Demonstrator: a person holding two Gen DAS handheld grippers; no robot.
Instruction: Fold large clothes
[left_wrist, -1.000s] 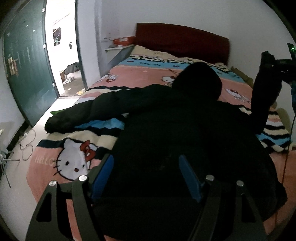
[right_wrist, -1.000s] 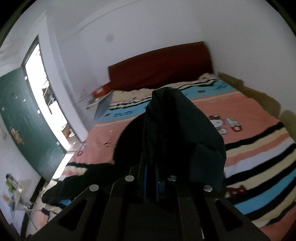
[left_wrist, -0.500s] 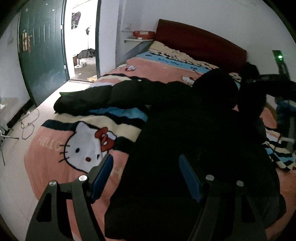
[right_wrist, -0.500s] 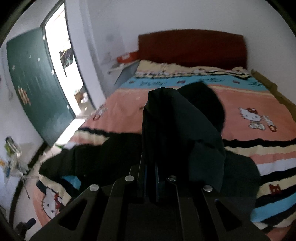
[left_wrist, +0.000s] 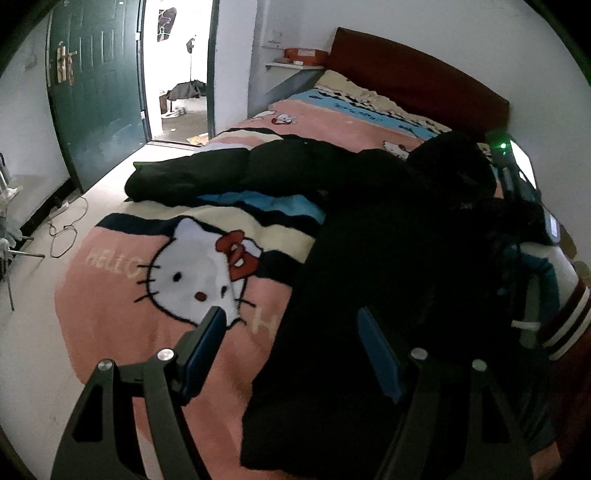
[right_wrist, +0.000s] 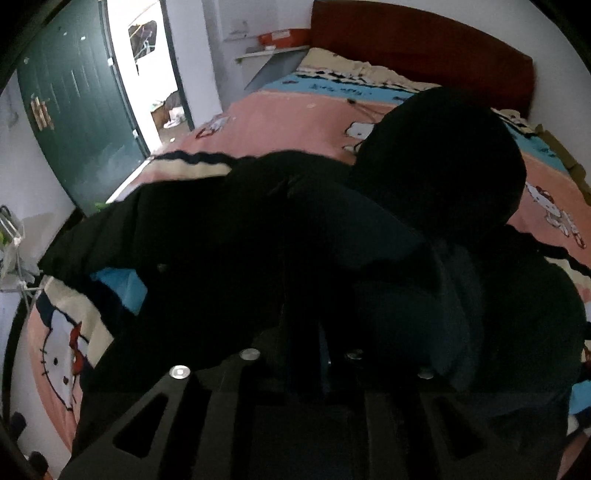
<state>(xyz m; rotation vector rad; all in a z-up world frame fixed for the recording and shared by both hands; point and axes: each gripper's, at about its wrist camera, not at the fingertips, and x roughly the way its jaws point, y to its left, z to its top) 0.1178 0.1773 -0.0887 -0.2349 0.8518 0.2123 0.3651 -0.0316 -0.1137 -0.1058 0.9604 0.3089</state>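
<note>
A large black hooded coat (left_wrist: 388, 258) lies spread on the bed, its left sleeve (left_wrist: 229, 173) stretched toward the bed's left edge and its hood (left_wrist: 454, 162) toward the headboard. My left gripper (left_wrist: 291, 343) is open and empty above the coat's lower left hem. My right gripper (right_wrist: 303, 325) is shut on the coat's right sleeve (right_wrist: 369, 236), which now lies folded across the coat's body (right_wrist: 229, 251). The right gripper's body also shows in the left wrist view (left_wrist: 524, 192), low over the coat's right side.
The bed carries a pink Hello Kitty blanket (left_wrist: 155, 280) and a dark red headboard (left_wrist: 417, 81). A green door (left_wrist: 96, 88) stands open at the left, with cables on the floor (left_wrist: 62, 232). A wall shelf with a red box (left_wrist: 303, 55) is beside the headboard.
My right gripper has carried the right sleeve down and leftward, from raised in the air to low across the coat's body. My left gripper has shifted left, still open.
</note>
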